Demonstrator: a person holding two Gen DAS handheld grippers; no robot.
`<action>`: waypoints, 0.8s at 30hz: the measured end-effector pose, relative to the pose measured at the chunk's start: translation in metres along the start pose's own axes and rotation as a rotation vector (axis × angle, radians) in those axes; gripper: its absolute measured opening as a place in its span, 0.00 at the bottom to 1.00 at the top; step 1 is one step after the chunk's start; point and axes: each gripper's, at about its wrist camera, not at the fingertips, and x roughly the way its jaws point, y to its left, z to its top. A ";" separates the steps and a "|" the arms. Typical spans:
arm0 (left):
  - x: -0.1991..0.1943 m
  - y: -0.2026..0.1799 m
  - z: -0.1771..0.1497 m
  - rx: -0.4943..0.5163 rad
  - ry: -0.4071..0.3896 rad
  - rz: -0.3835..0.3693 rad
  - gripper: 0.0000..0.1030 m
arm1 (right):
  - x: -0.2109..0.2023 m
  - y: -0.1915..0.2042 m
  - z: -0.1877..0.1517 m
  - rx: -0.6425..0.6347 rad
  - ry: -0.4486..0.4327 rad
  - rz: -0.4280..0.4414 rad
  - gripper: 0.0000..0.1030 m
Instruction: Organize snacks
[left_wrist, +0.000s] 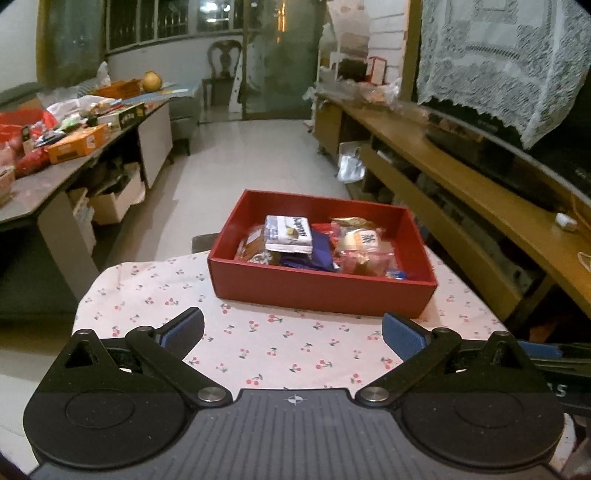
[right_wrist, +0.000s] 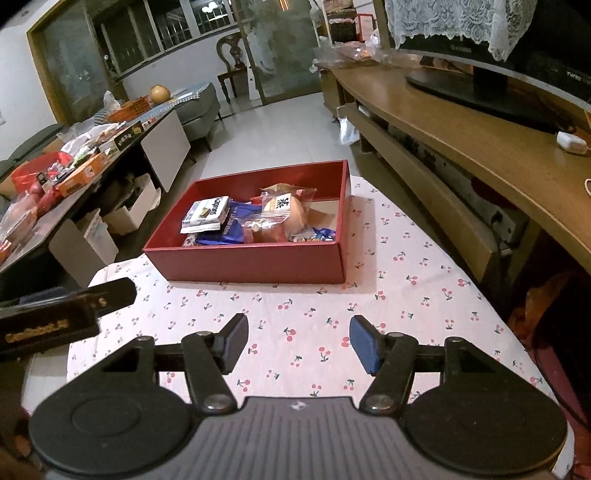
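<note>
A red box (left_wrist: 321, 291) (right_wrist: 247, 262) stands on a small table covered with a cherry-print cloth (left_wrist: 266, 347) (right_wrist: 406, 295). Inside lie several snack packs: a white and blue packet (left_wrist: 290, 229) (right_wrist: 207, 214), a dark blue wrapper (left_wrist: 314, 254) (right_wrist: 229, 230) and a clear bag with a bun (left_wrist: 364, 247) (right_wrist: 284, 212). My left gripper (left_wrist: 293, 330) hangs open over the cloth in front of the box, nothing between its fingers. My right gripper (right_wrist: 299, 341) is also open and empty, short of the box. The left gripper's body (right_wrist: 62, 314) shows at the left edge of the right wrist view.
A long table (left_wrist: 48, 177) (right_wrist: 55, 206) at the left carries many snack boxes and bags. A wooden TV stand (left_wrist: 480, 199) (right_wrist: 461, 122) with a lace-draped screen runs along the right. Tiled floor (left_wrist: 236, 155) stretches beyond the box to a chair and glass door.
</note>
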 end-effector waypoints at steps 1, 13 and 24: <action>-0.002 0.001 -0.001 0.004 -0.005 0.000 1.00 | -0.001 0.000 -0.002 0.000 0.000 -0.001 0.73; 0.012 0.010 -0.022 -0.030 0.122 -0.018 1.00 | 0.001 0.008 -0.020 -0.027 0.046 -0.016 0.73; 0.013 0.016 -0.042 -0.061 0.206 -0.029 1.00 | -0.003 0.014 -0.029 -0.042 0.050 -0.009 0.73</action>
